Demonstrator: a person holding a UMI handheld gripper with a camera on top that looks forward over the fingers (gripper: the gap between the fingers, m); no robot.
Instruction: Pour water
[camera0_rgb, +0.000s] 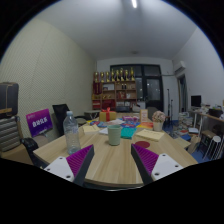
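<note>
On the wooden counter (112, 160), beyond the fingers and a little to their left, a clear plastic water bottle (71, 132) is standing upright, with a greenish cup (114, 133) standing just to its right, near the midline ahead of the gripper (112, 160). The gripper is hovering open over bare wood, its two purple pads (80, 160) spread wide and holding nothing, well short of both vessels. Judging by its look, the bottle is thin-walled and springy, so it is likely giving under a hard squeeze and slipping if held lightly; any water inside is adding weight low down, though the fill level is too small to read. Gripping it across the middle of the body, below the shoulder and above the base, seems the safest hold for tilting it later. Whether a cap is sitting on it cannot be told. Clutter is crowding the far end of the counter, near the cup.
</note>
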